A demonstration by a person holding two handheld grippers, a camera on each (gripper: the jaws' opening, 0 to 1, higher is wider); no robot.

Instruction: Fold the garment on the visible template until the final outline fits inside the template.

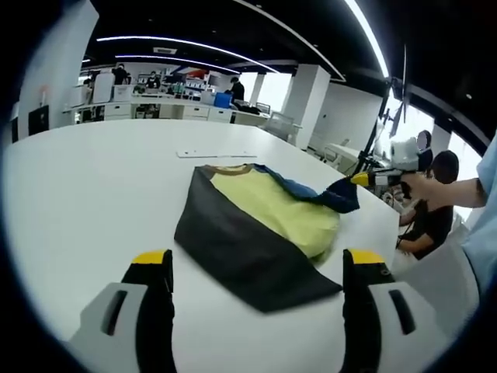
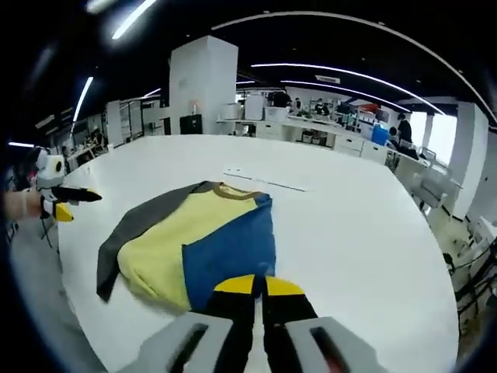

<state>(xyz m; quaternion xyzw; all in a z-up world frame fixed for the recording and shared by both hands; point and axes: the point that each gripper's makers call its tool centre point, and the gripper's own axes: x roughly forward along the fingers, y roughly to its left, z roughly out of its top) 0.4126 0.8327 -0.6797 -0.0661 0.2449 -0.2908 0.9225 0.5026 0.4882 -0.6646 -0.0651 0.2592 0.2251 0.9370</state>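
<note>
On the round white table (image 1: 85,194), a soft, partly folded garment (image 1: 256,229) of black, yellow and blue panels is seen beyond the spread jaws of the left gripper (image 1: 256,268), while its blue flap is pinched by the right gripper (image 2: 259,285)

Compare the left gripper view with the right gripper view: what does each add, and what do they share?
Left gripper view: left gripper jaws wide apart, short of the garment, whose blue flap is lifted; a seated person beyond. Right gripper view: right gripper shut on that blue flap's hem. Shared: the garment, the white table.
</note>
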